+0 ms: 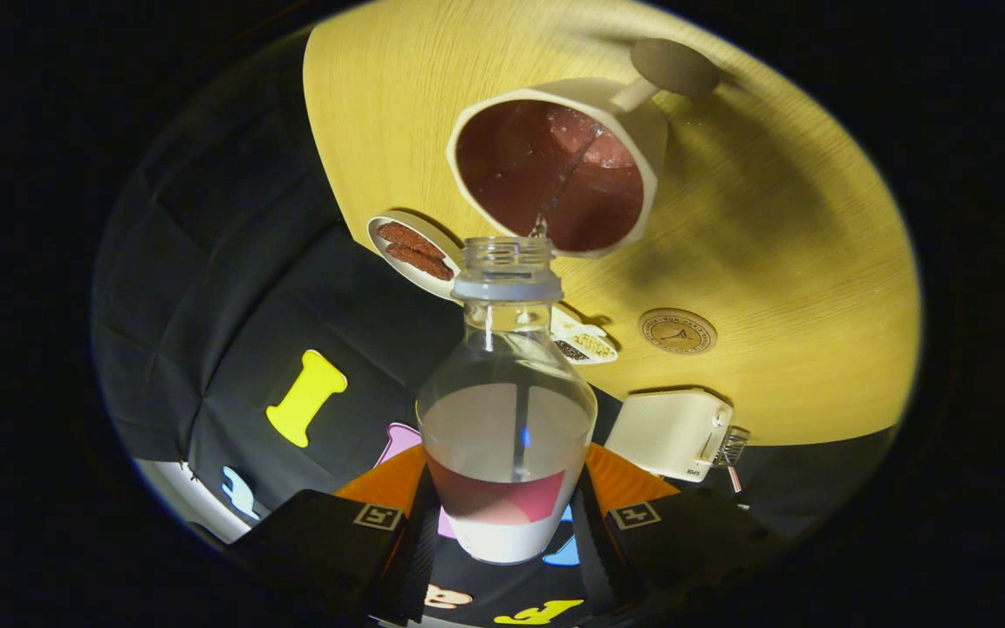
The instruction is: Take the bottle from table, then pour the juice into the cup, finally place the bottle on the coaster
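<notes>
My gripper (502,515) is shut on a clear plastic bottle (507,410), both fingers pressing its lower body. The bottle is uncapped and tipped forward, its open neck (507,262) just over the rim of a white stemmed cup (642,131). A thin stream runs from the neck into the cup, which holds dark red juice (546,174). Little liquid shows in the bottle. The round brown coaster (678,331) lies on the yellow wooden table (799,262), beyond the fingers and beside the cup's near side.
A white oval dish with two brown biscuits (413,249) lies next to the cup. A small white tray with grains (585,342) sits just behind the bottle's shoulder. A cream toaster-like box (673,433) stands at the table's edge, near the coaster.
</notes>
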